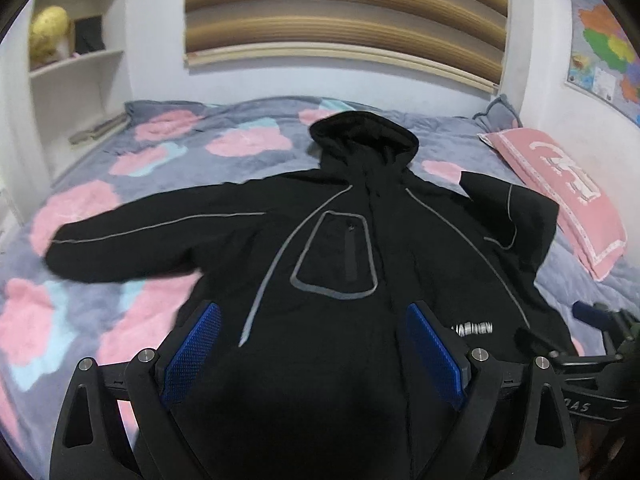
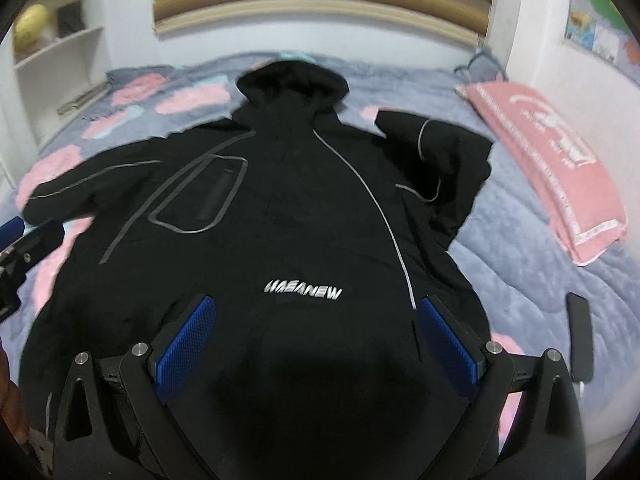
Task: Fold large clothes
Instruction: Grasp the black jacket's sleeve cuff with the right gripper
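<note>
A black hooded jacket (image 1: 340, 248) with grey piping lies face up on the bed, hood toward the far wall; it also shows in the right wrist view (image 2: 288, 208). Its left sleeve (image 1: 132, 240) stretches out to the left. Its right sleeve (image 2: 436, 160) is folded up in a heap at the right. My left gripper (image 1: 314, 312) is open and empty over the jacket's lower left part. My right gripper (image 2: 316, 304) is open and empty over the lower right part, near the white lettering (image 2: 302, 292). Each gripper shows at the edge of the other's view.
The bed has a grey quilt with pink flowers (image 1: 120, 160). A pink pillow (image 1: 560, 200) lies at the right by the wall. A dark phone-like object (image 2: 580, 336) lies on the quilt at the right. White shelves (image 1: 76, 64) stand at the far left.
</note>
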`<state>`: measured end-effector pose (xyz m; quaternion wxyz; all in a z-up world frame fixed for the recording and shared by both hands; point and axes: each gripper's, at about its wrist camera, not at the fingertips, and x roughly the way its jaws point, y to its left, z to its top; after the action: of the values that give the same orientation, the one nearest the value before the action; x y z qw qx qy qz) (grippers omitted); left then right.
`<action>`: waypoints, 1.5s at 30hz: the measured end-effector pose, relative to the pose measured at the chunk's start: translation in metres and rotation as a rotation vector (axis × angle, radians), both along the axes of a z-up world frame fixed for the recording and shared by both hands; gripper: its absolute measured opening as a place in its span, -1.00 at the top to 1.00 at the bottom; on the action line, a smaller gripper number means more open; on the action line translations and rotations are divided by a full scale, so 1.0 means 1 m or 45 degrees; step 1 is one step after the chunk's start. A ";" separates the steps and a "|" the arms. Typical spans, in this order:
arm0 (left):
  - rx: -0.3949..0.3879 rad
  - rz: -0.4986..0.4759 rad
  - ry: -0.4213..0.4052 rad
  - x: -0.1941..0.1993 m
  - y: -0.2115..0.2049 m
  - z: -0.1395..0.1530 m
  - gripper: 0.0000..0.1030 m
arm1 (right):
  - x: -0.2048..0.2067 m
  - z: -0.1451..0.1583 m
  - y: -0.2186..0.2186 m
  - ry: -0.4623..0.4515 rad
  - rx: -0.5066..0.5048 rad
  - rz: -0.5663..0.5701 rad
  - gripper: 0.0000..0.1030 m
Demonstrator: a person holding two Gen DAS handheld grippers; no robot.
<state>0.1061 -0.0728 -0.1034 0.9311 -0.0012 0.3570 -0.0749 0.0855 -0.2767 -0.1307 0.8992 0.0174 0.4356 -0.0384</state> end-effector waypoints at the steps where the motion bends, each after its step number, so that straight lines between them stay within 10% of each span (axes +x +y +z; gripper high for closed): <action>1: -0.005 -0.010 0.013 0.014 -0.006 -0.003 -0.83 | 0.014 -0.004 -0.003 0.023 -0.003 0.000 -0.97; 13: 0.103 -0.177 0.148 0.098 -0.082 0.067 -0.83 | 0.097 0.042 -0.078 0.233 0.106 -0.094 -0.97; 25: 0.100 -0.410 0.185 0.168 -0.194 0.140 -0.83 | 0.139 0.124 -0.240 0.162 0.269 -0.280 -0.97; 45: 0.207 -0.532 0.501 0.305 -0.257 -0.031 -0.83 | 0.297 -0.076 -0.382 0.411 0.464 -0.429 -0.81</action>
<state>0.4110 -0.3300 -0.1341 0.8053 0.1324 0.5281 -0.2346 0.3822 -0.6585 -0.2065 0.7812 0.2442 0.5638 -0.1108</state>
